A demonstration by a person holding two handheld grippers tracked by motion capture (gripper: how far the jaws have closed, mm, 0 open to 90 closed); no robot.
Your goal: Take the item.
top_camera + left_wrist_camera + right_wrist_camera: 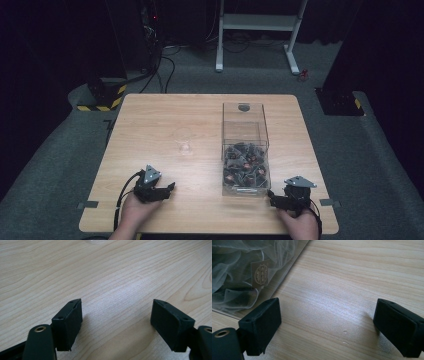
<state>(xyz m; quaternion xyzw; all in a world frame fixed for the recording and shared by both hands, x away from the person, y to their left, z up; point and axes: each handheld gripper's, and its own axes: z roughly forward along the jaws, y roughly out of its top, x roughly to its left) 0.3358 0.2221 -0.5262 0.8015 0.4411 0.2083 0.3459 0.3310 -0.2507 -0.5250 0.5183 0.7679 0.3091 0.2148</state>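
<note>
Showing unreadable tan tag (pixel 261 273) on pouch (pixel 234 277)

This looks like a lab or recording studio rather than a home. A lone light-wood table (pixel 165 115) stands on grey carpet (pixel 60 150), ringed left and right by black curtains (pixel 45 45). At the far left, cables (pixel 162 70) trail over the floor to dark equipment with yellow-and-black hazard tape (pixel 107 97), and far behind stands a white metal stand (pixel 257 25).
</note>
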